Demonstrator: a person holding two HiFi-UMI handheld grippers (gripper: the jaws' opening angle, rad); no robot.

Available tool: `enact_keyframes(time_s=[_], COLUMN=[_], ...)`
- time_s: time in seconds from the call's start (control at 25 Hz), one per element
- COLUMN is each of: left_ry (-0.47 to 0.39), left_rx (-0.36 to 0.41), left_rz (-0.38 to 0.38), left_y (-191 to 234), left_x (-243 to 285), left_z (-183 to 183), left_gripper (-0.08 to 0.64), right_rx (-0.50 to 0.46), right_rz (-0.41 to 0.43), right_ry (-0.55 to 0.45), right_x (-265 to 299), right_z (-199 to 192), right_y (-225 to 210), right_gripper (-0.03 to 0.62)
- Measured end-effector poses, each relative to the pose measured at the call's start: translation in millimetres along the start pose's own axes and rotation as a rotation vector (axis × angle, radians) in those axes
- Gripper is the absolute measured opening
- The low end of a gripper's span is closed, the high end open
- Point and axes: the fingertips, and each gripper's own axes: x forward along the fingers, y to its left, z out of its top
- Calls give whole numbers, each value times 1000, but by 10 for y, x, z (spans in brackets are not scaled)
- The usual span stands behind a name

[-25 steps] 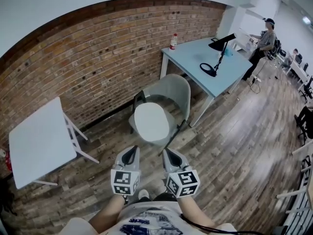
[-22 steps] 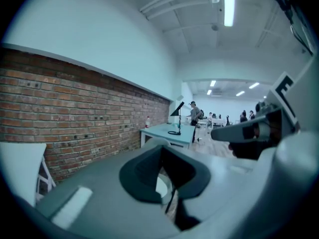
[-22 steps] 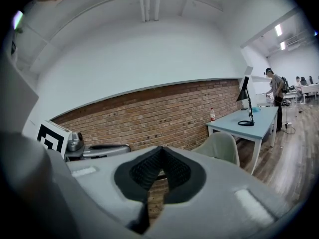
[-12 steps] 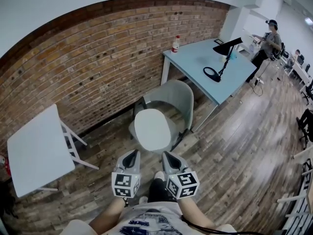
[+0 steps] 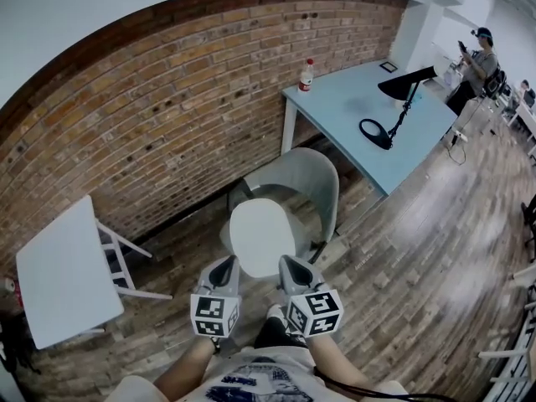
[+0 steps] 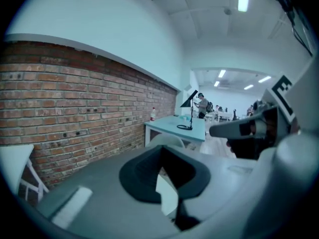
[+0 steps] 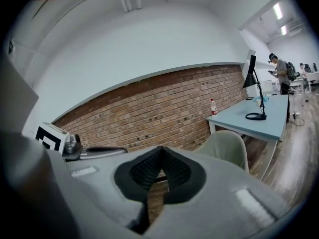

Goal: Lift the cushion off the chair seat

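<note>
The left gripper (image 5: pixel 224 265) and the right gripper (image 5: pixel 290 264) are held with jaws pressed together, and nothing is clamped in either. Their tips are seen side by side at the front edge of the chair (image 5: pixel 308 177) seat, on which the white cushion (image 5: pixel 261 236) is laid flat. A bottle (image 5: pixel 306 75) is stood at the blue table's (image 5: pixel 360 103) far corner.

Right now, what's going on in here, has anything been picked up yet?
A person holds a claw in each hand, both pointed at the grey shell chair by the brick wall. The left claw and right claw are shut and empty, short of the chair. The round white cushion lies on the seat untouched, so the lift has not begun.
</note>
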Motion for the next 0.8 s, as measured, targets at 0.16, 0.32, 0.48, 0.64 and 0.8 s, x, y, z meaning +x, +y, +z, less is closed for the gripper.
enact_keyframes(time_s=[0.16,0.32,0.48,0.64,0.8], left_ry=[19,34,54,71,91], left_rx=[-5,-5,-8,-9,0], left_rz=[17,34,47,56,61], left_y=[3,8,64,145,288], left_x=[392,701,909,1063,1230], left_z=[84,118,95,77,-1], left_gripper=[-9,-9,-9,-9,-9], right_rx=[5,15,25,29,38], right_rz=[5,12,15,14,0], right_ry=[19,37,53,71,101], right_x=[236,434,618,768,944], right_z=[114,176,186,160,52], right_y=[-366,-690,-912,-1048,-1165], right_gripper=[-2,-2,-2,-2,-2])
